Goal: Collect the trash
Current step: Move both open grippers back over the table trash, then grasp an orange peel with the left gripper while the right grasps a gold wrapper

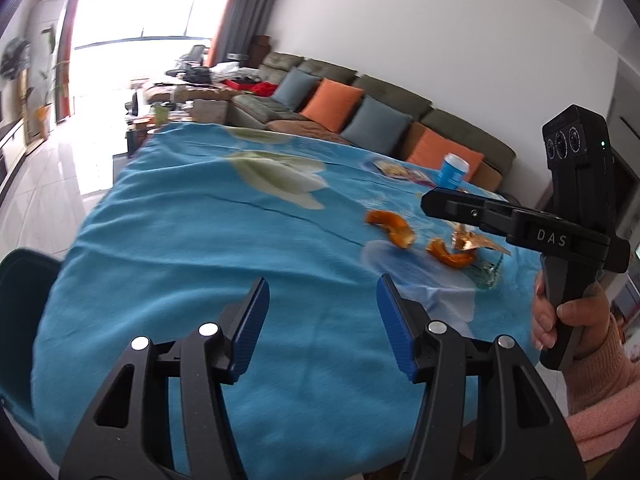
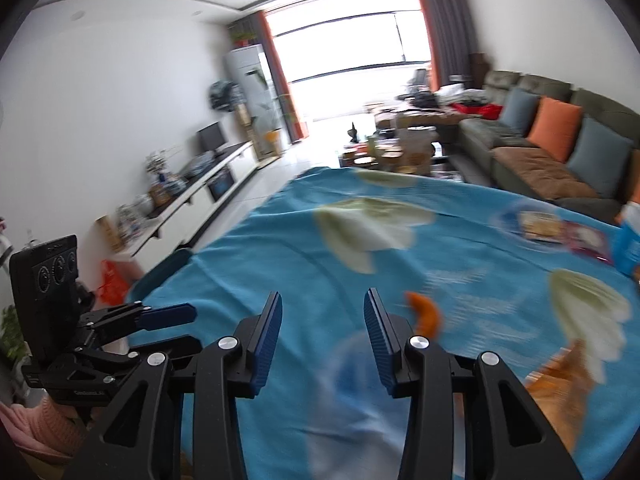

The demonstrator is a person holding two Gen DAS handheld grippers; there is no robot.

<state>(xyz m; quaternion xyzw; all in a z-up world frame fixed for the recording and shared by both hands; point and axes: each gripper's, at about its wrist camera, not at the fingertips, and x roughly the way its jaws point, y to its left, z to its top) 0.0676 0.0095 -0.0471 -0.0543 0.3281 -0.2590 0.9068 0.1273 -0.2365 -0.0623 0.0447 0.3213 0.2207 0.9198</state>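
Trash lies on a table under a blue flowered cloth (image 1: 200, 240). Two orange peels (image 1: 390, 226) (image 1: 450, 254) lie at the right, beside a gold wrapper (image 1: 476, 240) and crumpled clear plastic (image 1: 488, 272). My left gripper (image 1: 322, 312) is open and empty above the near cloth, well left of the peels. My right gripper (image 2: 322, 330) is open and empty above the cloth; one peel (image 2: 426, 314) lies just right of its right finger, and the gold wrapper (image 2: 560, 384) is blurred at lower right. The right gripper also shows in the left wrist view (image 1: 440, 204), above the wrapper.
A blue can (image 1: 452, 170) and snack packets (image 1: 400, 170) sit at the far right of the table. A teal chair back (image 1: 20, 280) stands at the left edge. A sofa with cushions (image 1: 360, 112) runs behind. A TV bench (image 2: 192, 200) lines the left wall.
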